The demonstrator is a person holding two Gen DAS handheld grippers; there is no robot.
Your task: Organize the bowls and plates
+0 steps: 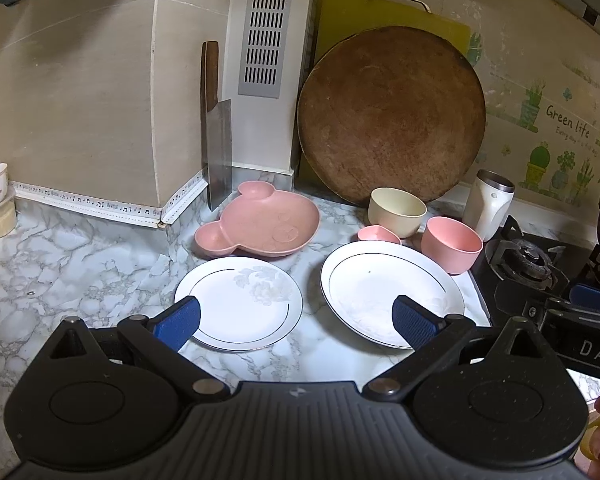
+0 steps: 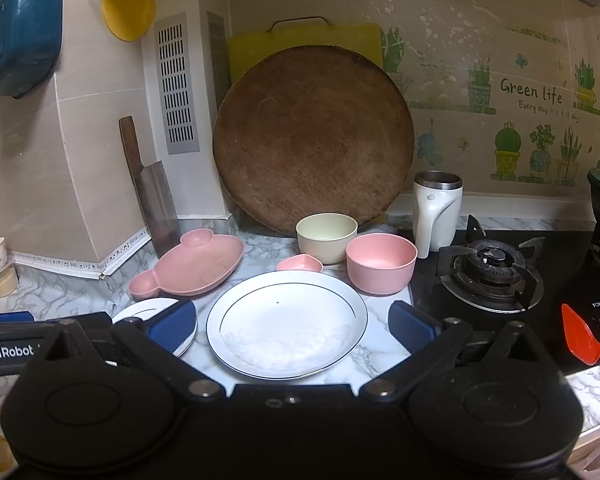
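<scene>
Two white plates lie on the marble counter: a smaller flowered plate (image 1: 240, 304) (image 2: 148, 310) on the left and a larger rimmed plate (image 1: 384, 288) (image 2: 286, 322) on the right. Behind them sit a pink bear-shaped dish (image 1: 260, 222) (image 2: 188, 264), a small pink heart dish (image 1: 378, 234) (image 2: 299, 263), a cream bowl (image 1: 396, 210) (image 2: 326, 236) and a pink bowl (image 1: 452, 244) (image 2: 380, 262). My left gripper (image 1: 296, 326) hovers open between the two plates. My right gripper (image 2: 292, 328) stands open, straddling the larger plate. Neither holds anything.
A round wooden board (image 1: 392, 112) (image 2: 314, 136) and a yellow board lean on the back wall. A cleaver (image 1: 216, 148) (image 2: 152, 192) leans at the left corner. A white mug (image 2: 436, 208) and gas burner (image 2: 490, 268) stand at the right, with an orange spatula (image 2: 584, 340).
</scene>
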